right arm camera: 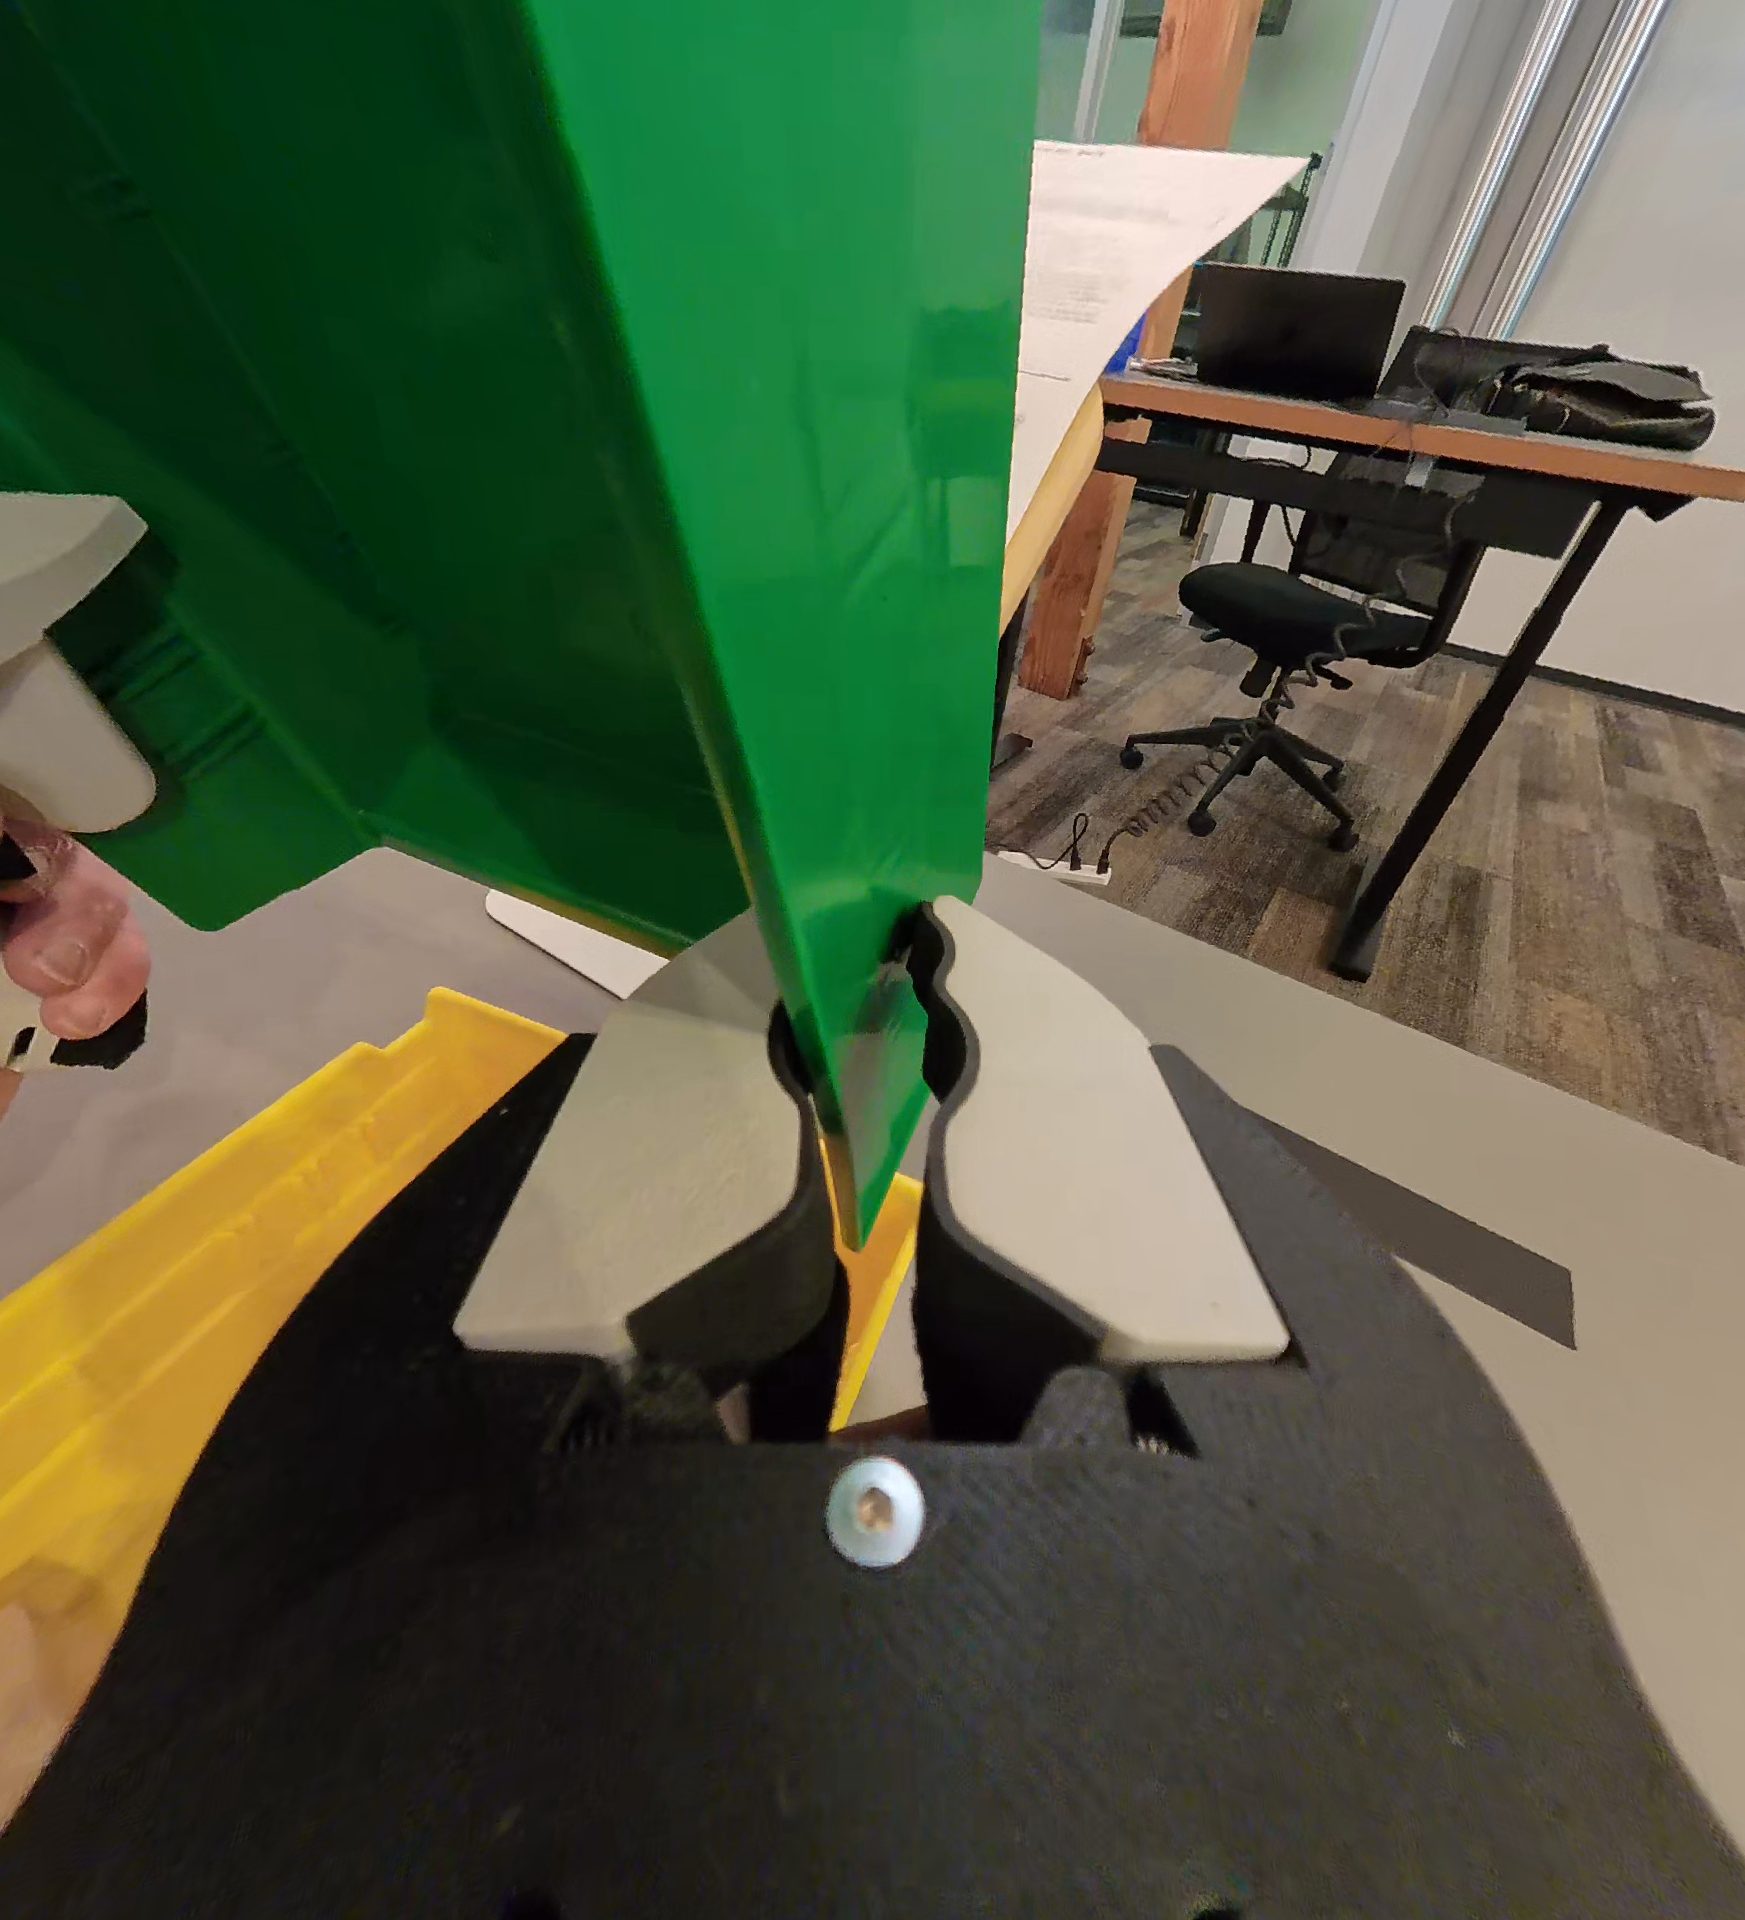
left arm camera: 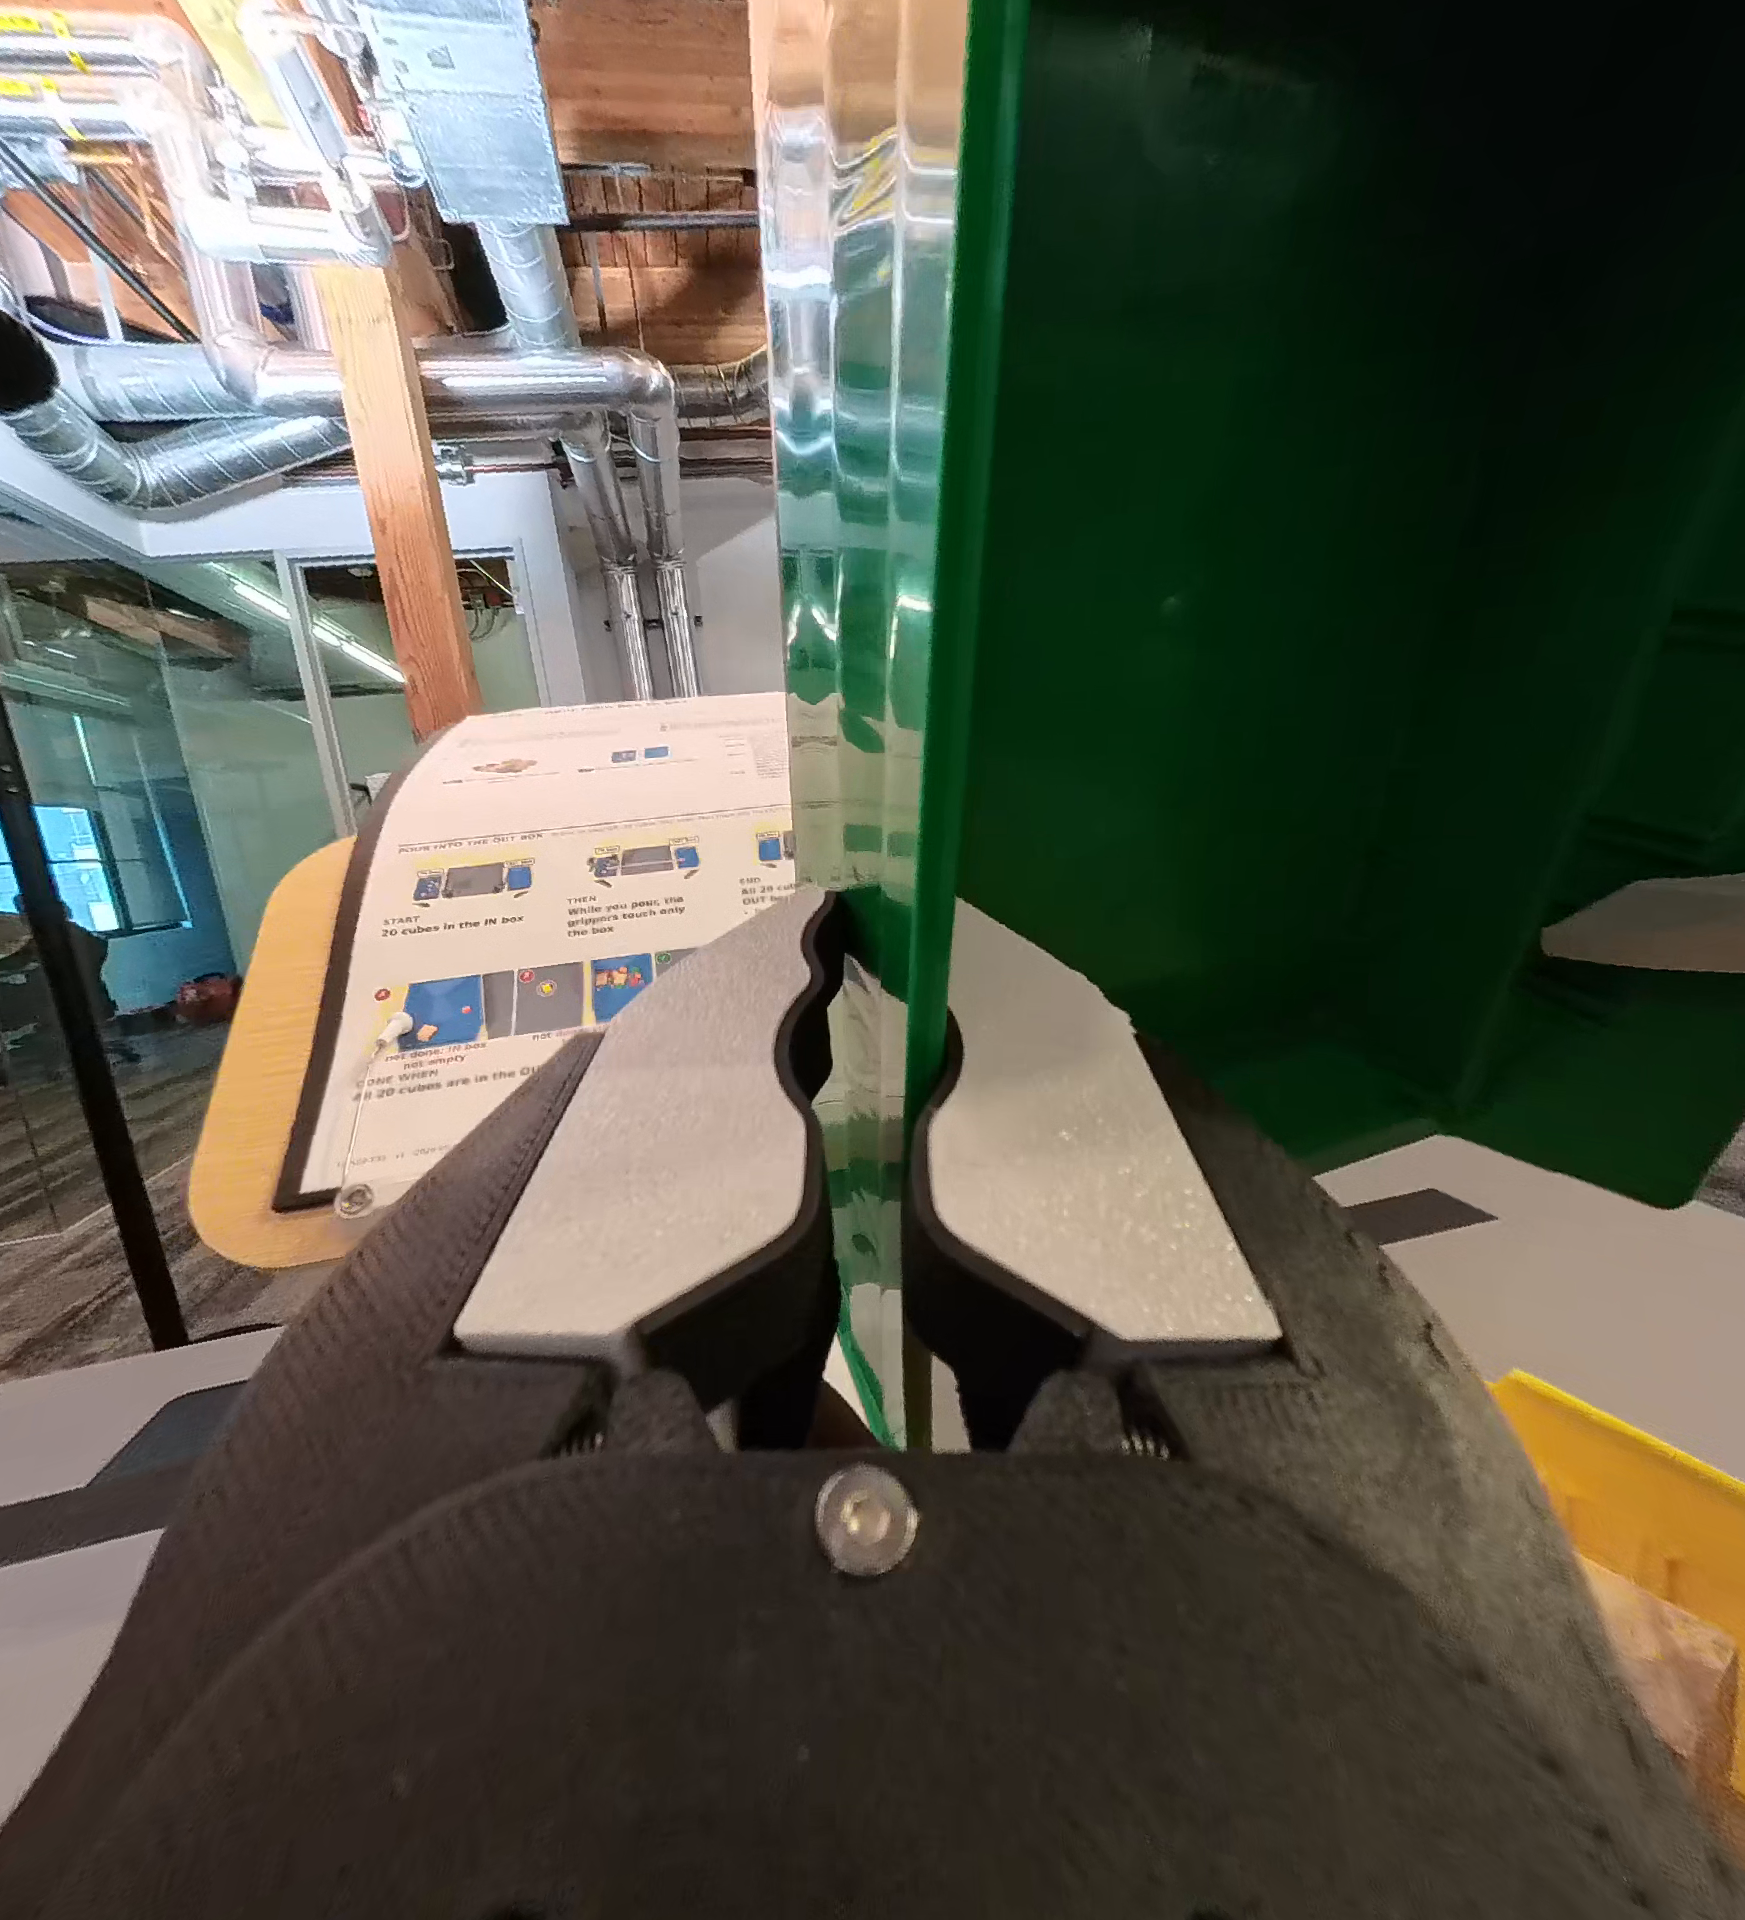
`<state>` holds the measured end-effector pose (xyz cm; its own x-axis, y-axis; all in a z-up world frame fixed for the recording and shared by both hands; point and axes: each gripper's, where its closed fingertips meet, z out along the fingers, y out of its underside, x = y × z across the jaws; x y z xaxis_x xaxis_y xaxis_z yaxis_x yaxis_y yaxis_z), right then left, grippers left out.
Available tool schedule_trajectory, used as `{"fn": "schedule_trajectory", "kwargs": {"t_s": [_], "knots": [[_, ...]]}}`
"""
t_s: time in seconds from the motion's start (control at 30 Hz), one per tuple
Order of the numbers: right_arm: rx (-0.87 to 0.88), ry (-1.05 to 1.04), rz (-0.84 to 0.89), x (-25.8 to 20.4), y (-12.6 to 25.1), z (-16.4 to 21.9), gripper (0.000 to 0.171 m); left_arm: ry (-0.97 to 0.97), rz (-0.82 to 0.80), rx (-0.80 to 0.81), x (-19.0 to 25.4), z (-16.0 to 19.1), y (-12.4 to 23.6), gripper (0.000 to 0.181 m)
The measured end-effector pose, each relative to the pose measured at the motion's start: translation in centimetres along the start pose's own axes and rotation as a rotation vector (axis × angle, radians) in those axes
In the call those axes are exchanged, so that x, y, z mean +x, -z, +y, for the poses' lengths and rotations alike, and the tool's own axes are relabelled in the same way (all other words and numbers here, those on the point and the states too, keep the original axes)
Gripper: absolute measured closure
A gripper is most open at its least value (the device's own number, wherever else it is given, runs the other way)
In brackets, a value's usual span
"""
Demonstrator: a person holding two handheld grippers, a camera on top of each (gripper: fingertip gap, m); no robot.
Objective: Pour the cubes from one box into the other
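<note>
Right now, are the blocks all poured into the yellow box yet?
Nearly, it looks like. The green box is lifted and tipped up on end over the yellow box, and no cubes show inside it. Both the left claw and the right claw are clamped on its walls. Something wooden lies in the yellow box, likely cubes. Left: setting the green box down.

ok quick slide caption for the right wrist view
Right gripper clamps the wall of the tipped green box above the yellow box, left gripper holding the far side.
</note>
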<state>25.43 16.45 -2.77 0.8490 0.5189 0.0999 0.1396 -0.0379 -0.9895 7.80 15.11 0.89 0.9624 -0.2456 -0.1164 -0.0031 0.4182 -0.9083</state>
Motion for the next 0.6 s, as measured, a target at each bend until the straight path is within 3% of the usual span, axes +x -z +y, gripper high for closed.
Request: {"fn": "schedule_trajectory", "kwargs": {"t_s": [0.27, 0.4, 0.6], "knots": [[-0.095, 0.082, -0.042, -4.8, -0.5, -3.1, 0.159, -0.036, 0.009, -0.051, -4.3, -3.3, 0.7, 0.172], [-0.194, 0.116, -0.113, -10.9, -2.4, -3.8, 0.155, -0.060, 0.015, -0.163, -10.0, -4.6, 2.1, 0.174], [-0.364, 0.148, -0.270, -21.5, -5.7, -1.4, 0.154, -0.090, -0.011, -0.372, -19.0, -4.1, 6.9, 0.176]]}}
